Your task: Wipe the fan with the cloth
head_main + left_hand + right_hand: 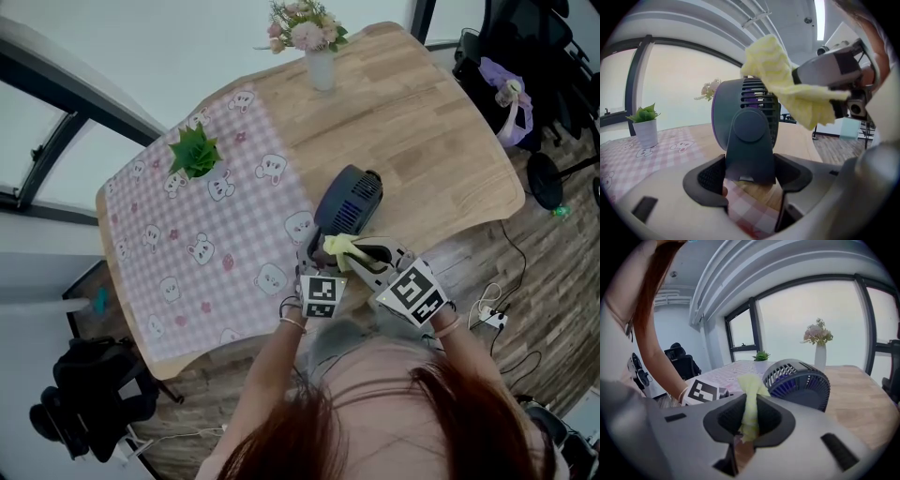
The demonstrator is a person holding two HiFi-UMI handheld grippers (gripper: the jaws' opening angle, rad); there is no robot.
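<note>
Left gripper (751, 174) clamped on the fan (749, 117) by its stand, right gripper (749, 417) pinching the cloth (750, 397) at the fan's 6 o'clock; hard wiping could tip it toward 12 or pull the cloth free.

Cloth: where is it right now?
Head view, centre: the cloth is pinched in the right claw at the near edge of the fan, just right of the left claw, which grips the fan's stand.

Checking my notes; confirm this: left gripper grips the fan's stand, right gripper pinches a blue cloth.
The cloth is yellow, not blue, per the right gripper view. The left gripper grips the fan's stand, right gripper pinches the yellow cloth.
</note>
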